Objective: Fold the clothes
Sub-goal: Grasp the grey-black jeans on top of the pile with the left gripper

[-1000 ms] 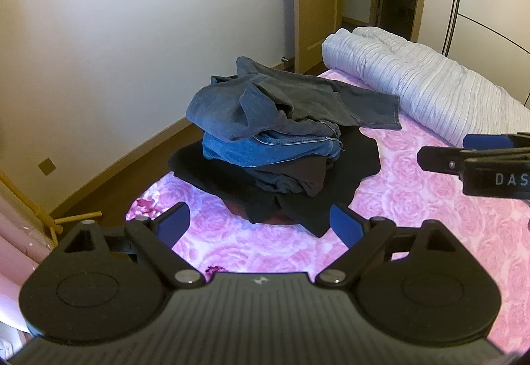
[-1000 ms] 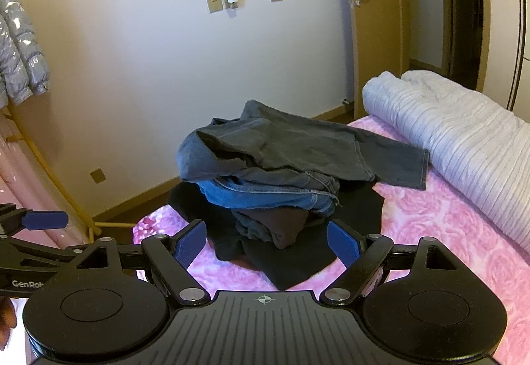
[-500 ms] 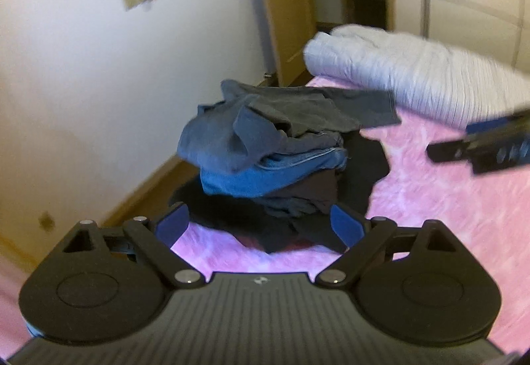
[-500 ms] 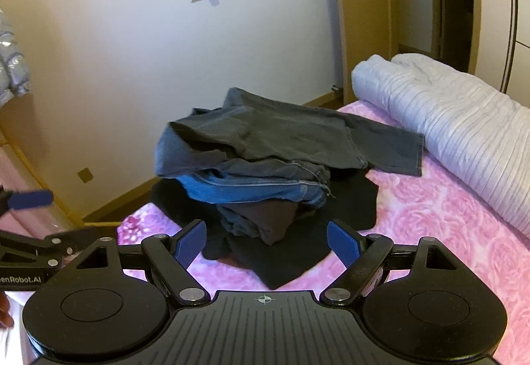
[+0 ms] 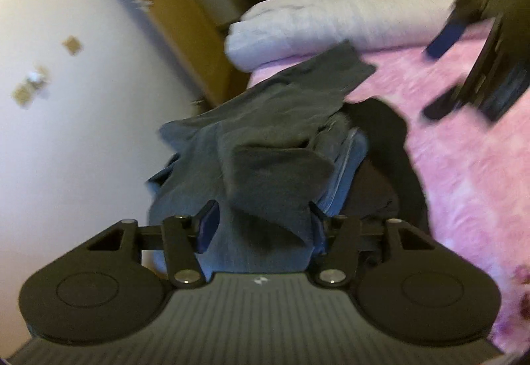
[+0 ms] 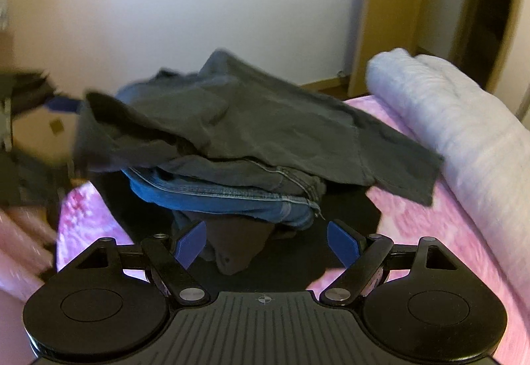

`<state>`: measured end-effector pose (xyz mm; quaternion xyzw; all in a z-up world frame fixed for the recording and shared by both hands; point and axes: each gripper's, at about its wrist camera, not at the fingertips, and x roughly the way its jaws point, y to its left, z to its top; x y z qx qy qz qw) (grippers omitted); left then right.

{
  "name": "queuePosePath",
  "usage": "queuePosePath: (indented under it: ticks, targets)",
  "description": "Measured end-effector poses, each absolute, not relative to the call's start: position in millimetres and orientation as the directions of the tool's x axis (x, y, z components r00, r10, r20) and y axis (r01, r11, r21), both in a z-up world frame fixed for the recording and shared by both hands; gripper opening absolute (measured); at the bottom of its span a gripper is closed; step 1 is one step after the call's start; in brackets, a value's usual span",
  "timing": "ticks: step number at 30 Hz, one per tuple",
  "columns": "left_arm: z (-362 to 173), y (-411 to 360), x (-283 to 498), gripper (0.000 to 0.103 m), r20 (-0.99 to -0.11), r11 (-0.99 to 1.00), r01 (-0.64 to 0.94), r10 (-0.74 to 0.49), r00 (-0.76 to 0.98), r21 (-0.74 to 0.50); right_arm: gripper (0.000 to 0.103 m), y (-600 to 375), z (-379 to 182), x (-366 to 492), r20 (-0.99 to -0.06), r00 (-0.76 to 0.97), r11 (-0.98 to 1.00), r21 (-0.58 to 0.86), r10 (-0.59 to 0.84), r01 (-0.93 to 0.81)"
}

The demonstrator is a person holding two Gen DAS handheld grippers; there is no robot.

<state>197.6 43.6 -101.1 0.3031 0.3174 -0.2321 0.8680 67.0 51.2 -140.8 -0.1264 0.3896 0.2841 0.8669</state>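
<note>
A pile of clothes lies on the pink floral bed point(image 6: 430, 232). A dark grey garment point(image 6: 265, 120) is on top, with blue jeans point(image 6: 232, 199), a brown piece point(image 6: 238, 242) and a black garment point(image 6: 347, 206) under it. My left gripper point(image 5: 261, 226) is open and tilted. Its fingers straddle a folded flap of the grey garment point(image 5: 271, 166) at the pile's left end. From the right wrist, the left gripper point(image 6: 49, 100) shows blurred at that same edge. My right gripper point(image 6: 268, 242) is open, low in front of the pile, with nothing between its fingers. It appears blurred point(image 5: 442, 73) in the left wrist view.
A rolled pale striped duvet point(image 6: 447, 106) lies along the bed's right side, just beyond the pile. A cream wall and a wooden door point(image 6: 381, 17) stand behind. The bed's edge drops to the floor left of the pile. Bare pink sheet point(image 5: 463, 182) lies right of the pile.
My left gripper has swung forward and rolled sideways, reaching the grey garment's left end. My right gripper has closed in on the pile's front. Both views are motion-blurred.
</note>
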Motion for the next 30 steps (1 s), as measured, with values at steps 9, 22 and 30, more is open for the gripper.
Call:
queuePosePath:
  ticks: [9, 22, 30]
  targets:
    - [-53.2, 80.8, 246.1, 0.012, -0.641, 0.730, 0.640, -0.375, 0.670, 0.241, 0.084, 125.7, -191.8, 128.4, -0.717, 0.543, 0.654, -0.160, 0.438, -0.740]
    - [-23.5, 92.6, 262.2, 0.009, -0.553, 0.747, 0.643, -0.468, 0.689, 0.170, 0.012, 140.7, -195.7, 149.5, -0.712, 0.543, 0.529, -0.280, 0.445, -0.801]
    - [59.0, 56.1, 215.5, 0.007, -0.367, 0.688, 0.700, -0.612, 0.701, 0.189, 0.011, 34.7, -98.4, 88.0, -0.599, 0.690, 0.689, -0.294, 0.407, -0.662]
